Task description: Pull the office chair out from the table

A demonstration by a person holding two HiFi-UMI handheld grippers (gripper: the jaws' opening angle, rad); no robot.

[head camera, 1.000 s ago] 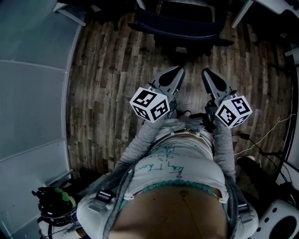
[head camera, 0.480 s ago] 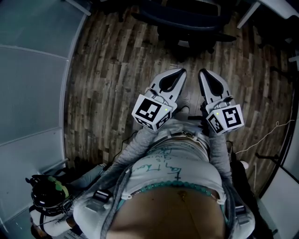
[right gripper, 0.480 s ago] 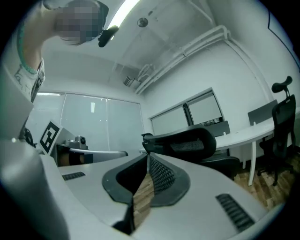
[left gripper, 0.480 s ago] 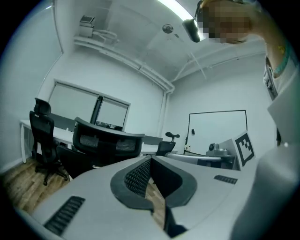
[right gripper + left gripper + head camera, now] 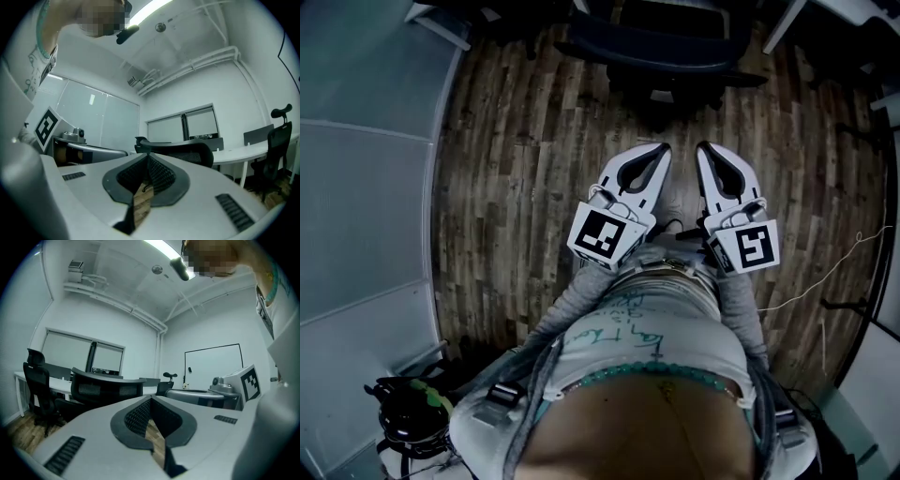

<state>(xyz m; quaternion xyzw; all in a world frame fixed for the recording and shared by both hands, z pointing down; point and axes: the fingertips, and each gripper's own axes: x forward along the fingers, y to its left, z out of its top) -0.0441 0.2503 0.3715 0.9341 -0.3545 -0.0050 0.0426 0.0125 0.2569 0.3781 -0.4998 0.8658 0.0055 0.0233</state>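
The dark office chair (image 5: pixel 661 47) stands at the top of the head view, its backrest toward me, tucked at a white table (image 5: pixel 243 152). Its mesh backrest (image 5: pixel 107 387) shows beyond the jaws in the left gripper view, and the same backrest (image 5: pixel 180 150) in the right gripper view. My left gripper (image 5: pixel 663 148) and right gripper (image 5: pixel 703 148) are held side by side in front of my body, pointing level at the chair and well short of it. Both are shut with nothing between the jaws. The floor shows between them and the chair.
A glass partition (image 5: pixel 366 169) runs along the left. Wood floor (image 5: pixel 506 169) lies between me and the chair. A thin cable (image 5: pixel 825 272) crosses the floor at the right. A second black chair (image 5: pixel 37 380) stands left of the first, another chair (image 5: pixel 276 140) at the right.
Both grippers have rolled about their own line, so the marker cubes show other faces. They have risen a little and stand closer to parallel. Nothing was taken hold of.
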